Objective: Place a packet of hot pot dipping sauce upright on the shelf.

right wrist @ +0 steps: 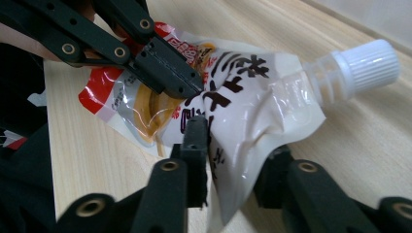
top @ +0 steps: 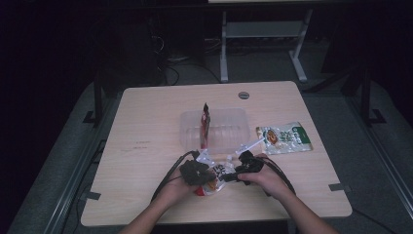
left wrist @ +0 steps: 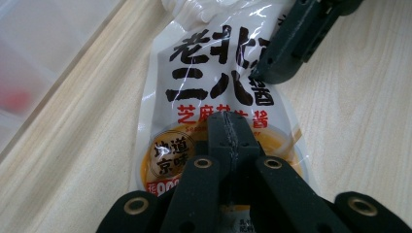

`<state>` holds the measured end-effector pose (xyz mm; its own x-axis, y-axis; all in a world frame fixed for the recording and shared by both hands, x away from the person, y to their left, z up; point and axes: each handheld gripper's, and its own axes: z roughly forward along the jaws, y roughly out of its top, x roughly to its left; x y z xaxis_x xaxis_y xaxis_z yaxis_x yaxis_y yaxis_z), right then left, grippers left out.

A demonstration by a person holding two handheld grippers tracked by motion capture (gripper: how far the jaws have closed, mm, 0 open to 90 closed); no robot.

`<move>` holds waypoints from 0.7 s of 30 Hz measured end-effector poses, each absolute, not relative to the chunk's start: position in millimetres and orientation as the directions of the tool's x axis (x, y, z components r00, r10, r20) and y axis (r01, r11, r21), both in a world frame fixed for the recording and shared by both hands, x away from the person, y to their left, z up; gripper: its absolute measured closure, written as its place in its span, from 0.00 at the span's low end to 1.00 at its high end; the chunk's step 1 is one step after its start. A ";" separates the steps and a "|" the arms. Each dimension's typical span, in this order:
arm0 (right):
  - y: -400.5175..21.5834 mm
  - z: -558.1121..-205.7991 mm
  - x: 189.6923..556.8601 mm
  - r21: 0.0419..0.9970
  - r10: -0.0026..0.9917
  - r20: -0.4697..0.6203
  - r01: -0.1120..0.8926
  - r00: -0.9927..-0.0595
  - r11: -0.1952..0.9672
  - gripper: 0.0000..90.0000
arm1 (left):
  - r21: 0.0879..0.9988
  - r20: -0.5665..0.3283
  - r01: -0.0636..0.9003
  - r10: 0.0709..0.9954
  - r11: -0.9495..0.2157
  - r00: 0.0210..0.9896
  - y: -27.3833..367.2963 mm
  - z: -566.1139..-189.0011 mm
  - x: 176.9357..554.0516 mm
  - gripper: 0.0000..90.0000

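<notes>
A white sauce pouch [top: 217, 176] with black and red lettering and a white screw cap [right wrist: 364, 65] lies near the table's front edge. My left gripper [top: 197, 171] is shut on the pouch's lower end; in the left gripper view its jaws [left wrist: 231, 128] meet over the orange print of the pouch [left wrist: 214, 63]. My right gripper [top: 243, 168] comes in from the right. Its jaws [right wrist: 233, 145] pinch the side of the pouch [right wrist: 252, 102], which crumples between them. The left gripper's jaw [right wrist: 165, 73] lies across the pouch farther off.
A clear plastic container [top: 229, 139] stands behind the pouch, with a red sachet [top: 205, 124] upright in it. A green and white packet [top: 285, 138] lies to its right. A round grommet [top: 243, 94] sits near the table's far edge.
</notes>
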<state>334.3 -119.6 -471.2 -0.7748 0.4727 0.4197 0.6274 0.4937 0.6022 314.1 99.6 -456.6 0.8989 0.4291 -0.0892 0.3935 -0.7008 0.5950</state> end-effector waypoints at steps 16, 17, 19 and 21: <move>-116.3 -454.6 337.0 0.622 0.404 0.414 0.578 -0.816 0.528 0.98 | 0.635 -0.129 0.389 0.404 -0.668 0.906 114.3 -447.1 312.6 1.00; -116.7 -451.9 335.9 0.631 0.395 0.415 0.572 -0.820 0.524 0.98 | 0.639 -0.125 0.386 0.405 -0.666 0.906 116.8 -444.7 312.1 1.00; -118.2 -446.5 333.5 0.644 0.384 0.415 0.564 -0.825 0.517 0.98 | 0.648 -0.115 0.382 0.412 -0.659 0.904 121.7 -441.0 310.8 1.00; -120.2 -442.3 331.1 0.656 0.371 0.409 0.551 -0.834 0.516 0.99 | 0.657 -0.122 0.390 0.420 -0.645 0.899 127.5 -438.5 309.4 1.00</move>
<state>331.1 -120.2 -442.3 -0.8337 0.3708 0.4092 0.5512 0.5155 0.6560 309.4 127.5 -438.5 0.8994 0.4198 -0.1219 0.3900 -0.6448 0.6574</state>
